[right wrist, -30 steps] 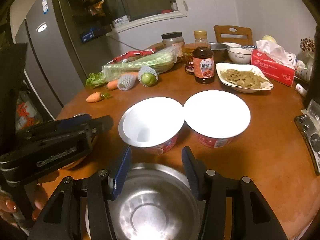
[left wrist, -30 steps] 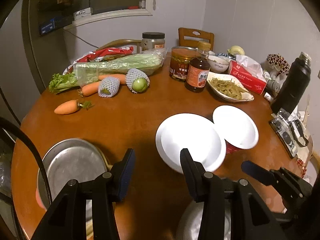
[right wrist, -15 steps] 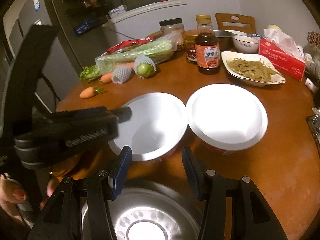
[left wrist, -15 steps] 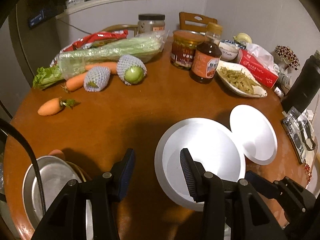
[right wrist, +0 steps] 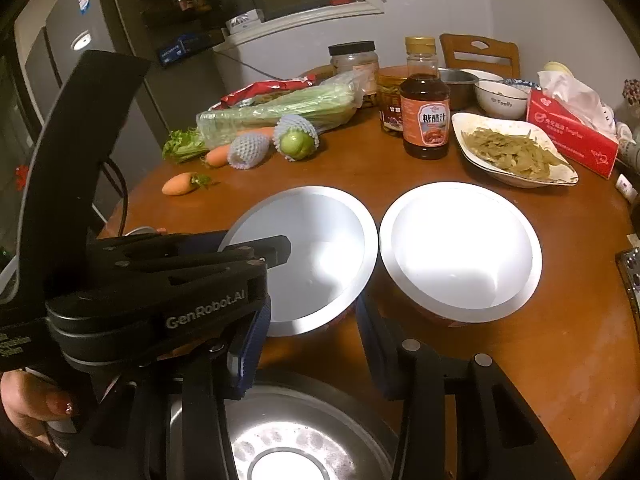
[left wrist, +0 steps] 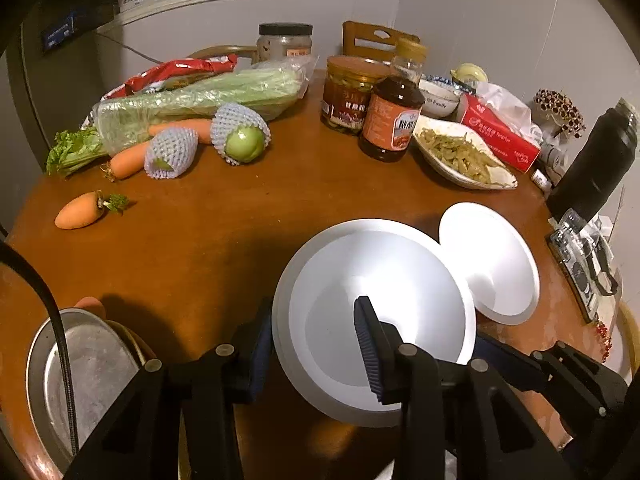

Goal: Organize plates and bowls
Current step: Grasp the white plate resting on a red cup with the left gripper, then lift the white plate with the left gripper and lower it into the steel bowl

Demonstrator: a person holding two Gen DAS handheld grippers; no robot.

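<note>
Two white disposable bowls with red sides stand side by side on the round wooden table: the left bowl (left wrist: 372,280) (right wrist: 316,248) and the right bowl (left wrist: 492,256) (right wrist: 460,248). My left gripper (left wrist: 316,328) (right wrist: 276,248) is open and straddles the left bowl's near rim, one finger inside (left wrist: 368,340), the other outside. My right gripper (right wrist: 312,332) is open above a steel bowl (right wrist: 288,436), just short of the left bowl. A steel plate (left wrist: 80,368) lies at the lower left of the left wrist view.
Carrots (left wrist: 76,212), netted fruit (left wrist: 240,136) and bagged celery (left wrist: 208,96) lie at the far left. A sauce bottle (left wrist: 394,116), jars (left wrist: 348,92), a dish of greens (left wrist: 460,152), a tissue box (left wrist: 496,132) and a black flask (left wrist: 596,164) stand at the back and right.
My left gripper has moved forward and down until its fingers straddle the left bowl's rim. My right gripper has edged forward over the steel bowl.
</note>
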